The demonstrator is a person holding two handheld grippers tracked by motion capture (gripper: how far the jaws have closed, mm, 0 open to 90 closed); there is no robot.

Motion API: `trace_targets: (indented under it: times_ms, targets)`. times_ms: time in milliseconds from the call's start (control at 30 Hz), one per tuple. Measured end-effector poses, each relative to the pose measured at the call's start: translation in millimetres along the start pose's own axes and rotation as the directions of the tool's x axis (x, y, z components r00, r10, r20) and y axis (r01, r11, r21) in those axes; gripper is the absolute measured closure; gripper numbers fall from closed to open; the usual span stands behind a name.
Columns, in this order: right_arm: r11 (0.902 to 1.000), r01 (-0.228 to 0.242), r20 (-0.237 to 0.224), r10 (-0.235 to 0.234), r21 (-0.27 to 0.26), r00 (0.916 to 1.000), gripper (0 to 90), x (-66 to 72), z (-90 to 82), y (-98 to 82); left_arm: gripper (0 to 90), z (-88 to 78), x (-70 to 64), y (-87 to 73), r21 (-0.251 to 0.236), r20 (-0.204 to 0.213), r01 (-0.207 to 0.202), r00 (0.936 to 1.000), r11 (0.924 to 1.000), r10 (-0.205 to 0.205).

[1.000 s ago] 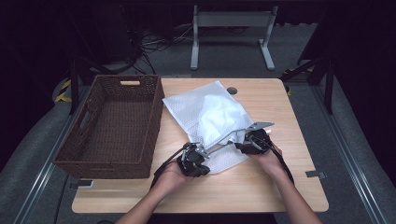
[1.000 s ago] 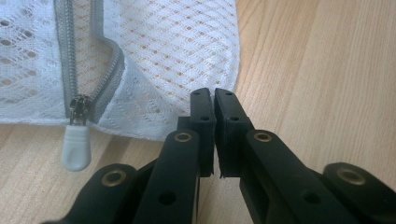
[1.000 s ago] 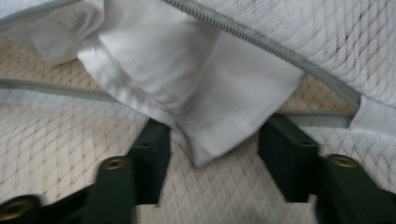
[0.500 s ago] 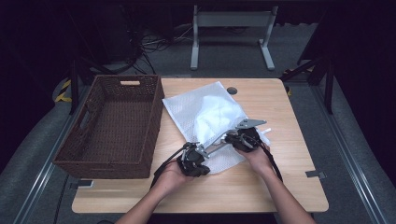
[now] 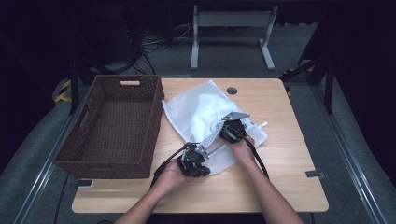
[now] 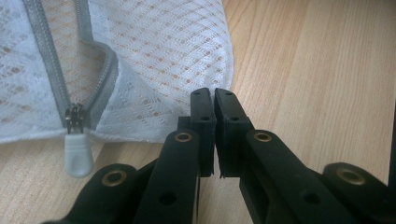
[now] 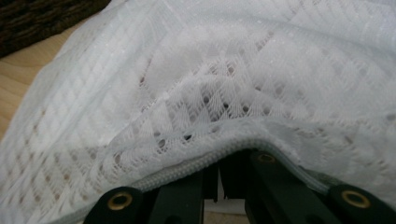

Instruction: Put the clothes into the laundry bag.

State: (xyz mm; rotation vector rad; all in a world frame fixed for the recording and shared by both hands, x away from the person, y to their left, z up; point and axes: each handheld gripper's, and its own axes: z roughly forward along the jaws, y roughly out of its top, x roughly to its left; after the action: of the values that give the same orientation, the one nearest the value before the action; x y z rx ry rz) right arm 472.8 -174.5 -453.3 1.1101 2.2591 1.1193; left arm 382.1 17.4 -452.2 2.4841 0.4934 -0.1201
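Two grippers working a white mesh bag on the bench

In the high view we see the mesh bag (image 5: 205,112) at frame centre, just right of the wicker basket (image 5: 112,126). Our left gripper (image 5: 194,161), lower centre, has its jaws together on the bag's corner hem, beside the zip pull (image 6: 77,151). Our right gripper (image 5: 232,130) has just closed its jaws; the zipped edge (image 7: 201,161) drapes over them, so we cannot tell whether they pinch it.

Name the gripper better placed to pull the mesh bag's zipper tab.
Left. The left gripper sits shut at the mesh bag's corner, right beside the zipper tab; the right gripper is under the mesh.
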Motion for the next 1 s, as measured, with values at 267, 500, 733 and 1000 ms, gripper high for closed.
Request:
trace_targets:
  times_ms: [267, 500, 733, 1000]
  targets:
    - [0.9998, 0.018, 0.014, -0.018, 0.008, 0.9997, 79.6, -0.9, -0.9, 1.7, 87.4, 0.2, 0.5, 0.2, -0.003, -0.001, -0.005, 1.0, 1.0, 0.005]
    - [0.9968, 0.038, -0.033, -0.035, 0.07, 0.9988, 56.5, -3.8, -29.8, -9.8, 87.4, 0.6, 0.7, 0.1, -0.008, 0.004, 0.004, 1.0, 1.0, -0.004]
    - [0.9958, 0.041, -0.06, -0.036, 0.082, 0.9976, 50.9, -14.9, -71.3, -17.8, 87.3, 0.5, 0.8, 0.1, -0.007, 0.004, 0.01, 0.9999, 0.9999, -0.01]
    - [0.9969, 0.013, -0.032, -0.011, 0.077, 0.9994, 76.0, -46.5, -96.9, -31.0, 87.3, 0.4, 1.1, 0.1, -0.005, 0.008, 0.011, 0.9999, 0.9999, -0.011]
